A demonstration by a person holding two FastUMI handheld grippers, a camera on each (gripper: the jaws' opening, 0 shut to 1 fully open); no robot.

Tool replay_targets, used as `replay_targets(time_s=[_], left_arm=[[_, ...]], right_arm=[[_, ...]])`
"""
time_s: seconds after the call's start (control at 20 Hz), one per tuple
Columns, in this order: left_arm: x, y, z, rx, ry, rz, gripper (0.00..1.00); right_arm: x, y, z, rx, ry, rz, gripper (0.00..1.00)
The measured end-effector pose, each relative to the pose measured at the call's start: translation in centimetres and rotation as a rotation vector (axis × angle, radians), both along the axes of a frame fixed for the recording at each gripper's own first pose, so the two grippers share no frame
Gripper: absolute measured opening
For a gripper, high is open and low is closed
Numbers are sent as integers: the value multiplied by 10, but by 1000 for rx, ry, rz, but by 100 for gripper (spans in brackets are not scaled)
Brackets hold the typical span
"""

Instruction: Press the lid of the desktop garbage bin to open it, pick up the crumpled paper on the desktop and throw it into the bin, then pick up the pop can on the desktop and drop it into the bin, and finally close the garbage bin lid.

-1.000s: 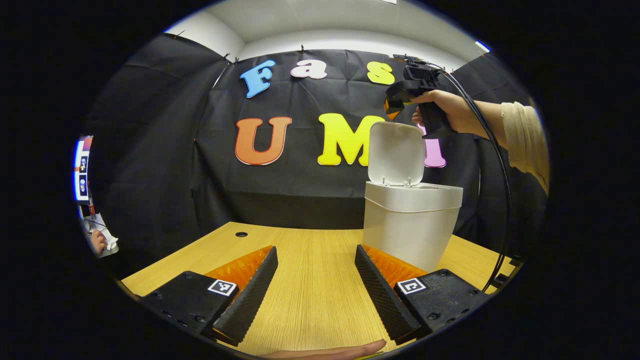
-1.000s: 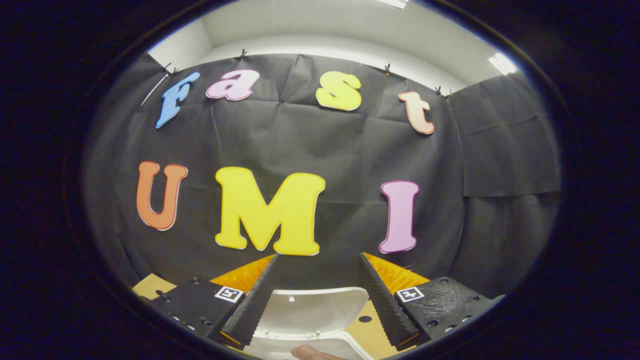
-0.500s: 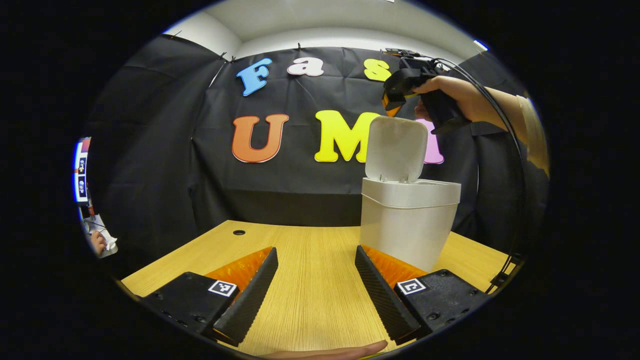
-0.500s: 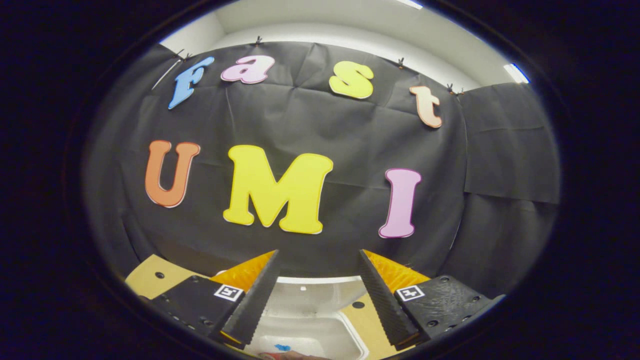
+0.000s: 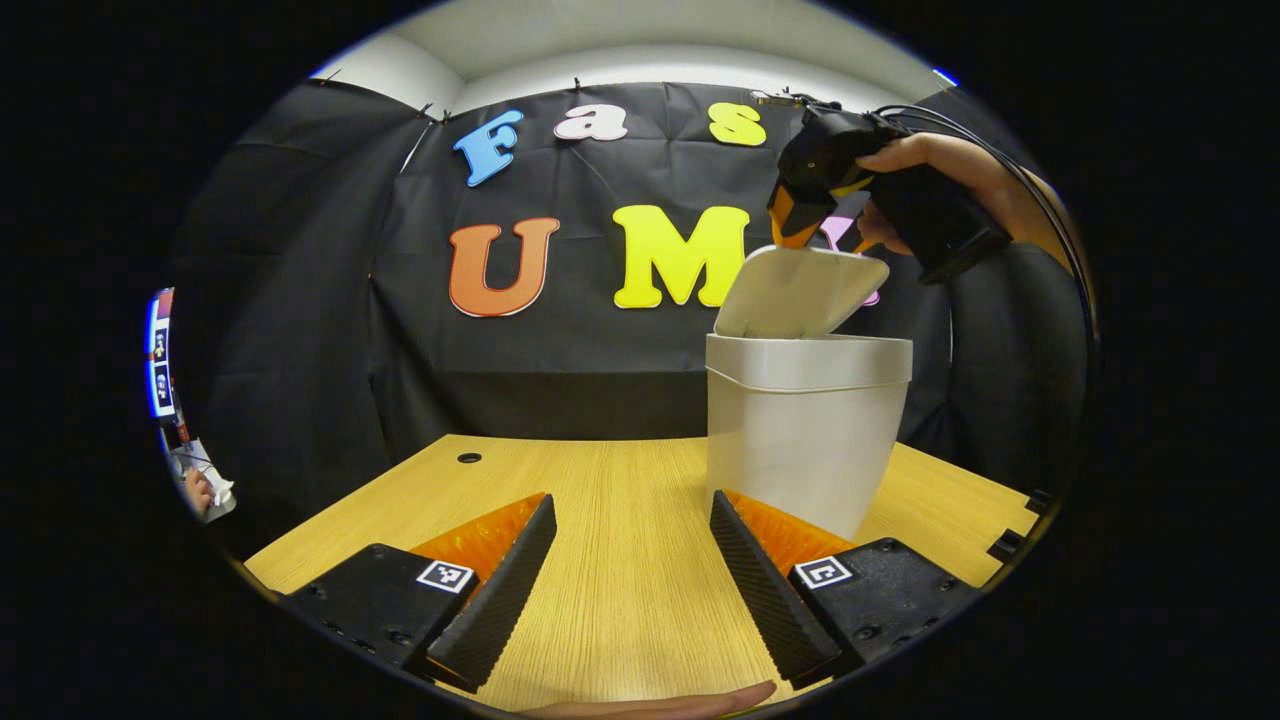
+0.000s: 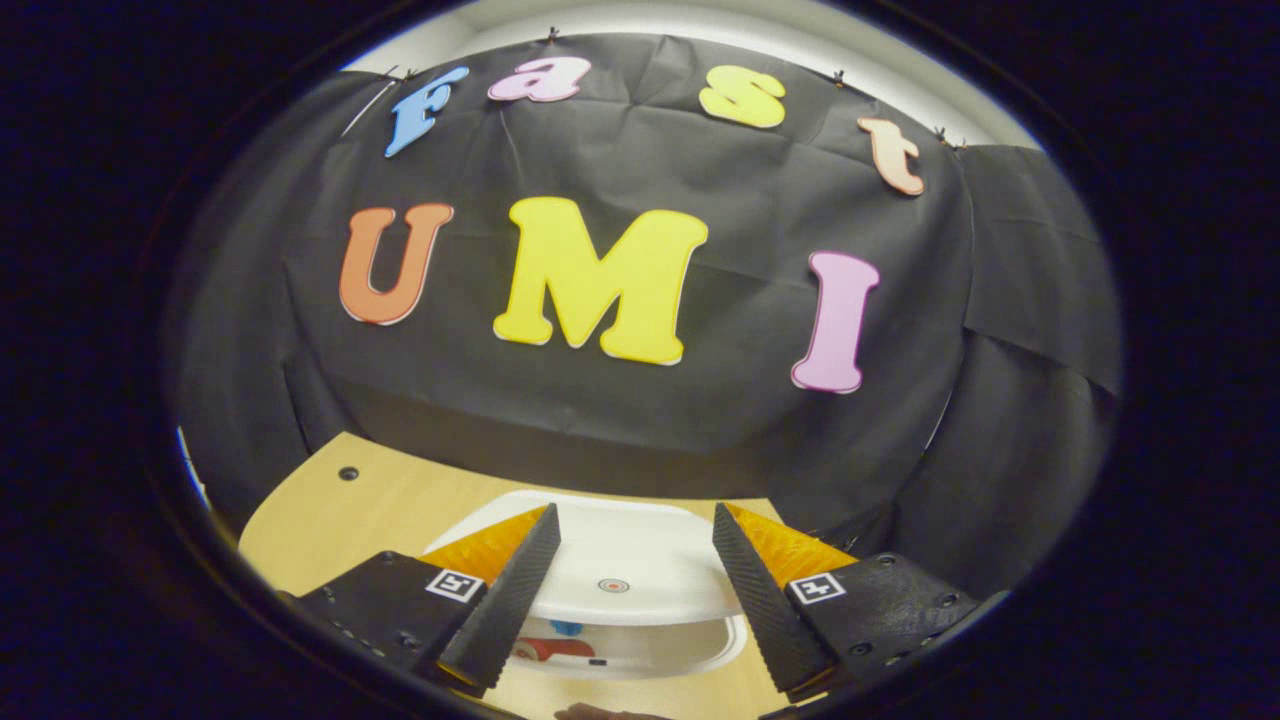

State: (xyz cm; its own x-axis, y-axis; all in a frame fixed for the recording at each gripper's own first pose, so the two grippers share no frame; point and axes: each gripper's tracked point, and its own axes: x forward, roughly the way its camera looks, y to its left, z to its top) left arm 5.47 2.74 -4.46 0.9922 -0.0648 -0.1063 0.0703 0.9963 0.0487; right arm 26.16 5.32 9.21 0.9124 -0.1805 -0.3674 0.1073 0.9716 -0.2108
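My left gripper [image 5: 632, 590] hovers low over the desk [image 5: 620, 480], jaws apart, empty. Beyond, my right gripper [image 6: 632, 600], jaws apart, presses the half-lowered lid [image 6: 620, 570] of the bin [image 5: 800, 440]; I should push squarely at its centre until it latches.

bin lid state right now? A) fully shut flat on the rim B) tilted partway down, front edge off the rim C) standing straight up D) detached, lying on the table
B: in the left gripper view the lid slants down over the bin, hinged at the back, with a gap at the front, and the right gripper sits just above it.
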Motion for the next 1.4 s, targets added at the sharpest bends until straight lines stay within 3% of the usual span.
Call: replay_targets(time_s=[0.1,0.2,0.4,0.5,0.55,0.6,1.05,1.2,1.4], left_arm=[[-3,-1,-2,18,9,12,100],[-4,-4,-2,29,5,10,100],[-4,-2,-4,43,8,17,100],[-4,4,-3,49,11,42,100],[-5,8,0,53,4,56,100],[-6,9,3,57,-6,62,100],[-5,18,1,68,-2,82,100],[-5,29,6,64,-5,116,100],[-3,33,4,45,8,123,100]], right_arm=[[-4,4,-25,15,56,29,95],[-7,1,-38,21,69,31,99],[-9,2,-56,-10,74,61,96],[-11,0,-58,-22,61,69,99],[-12,0,-59,-28,55,72,93],[-12,1,-59,-31,43,73,100],[-20,-1,-65,-30,-74,79,97],[-22,-3,-67,15,-68,96,100],[-26,-8,-72,162,-71,111,100]])
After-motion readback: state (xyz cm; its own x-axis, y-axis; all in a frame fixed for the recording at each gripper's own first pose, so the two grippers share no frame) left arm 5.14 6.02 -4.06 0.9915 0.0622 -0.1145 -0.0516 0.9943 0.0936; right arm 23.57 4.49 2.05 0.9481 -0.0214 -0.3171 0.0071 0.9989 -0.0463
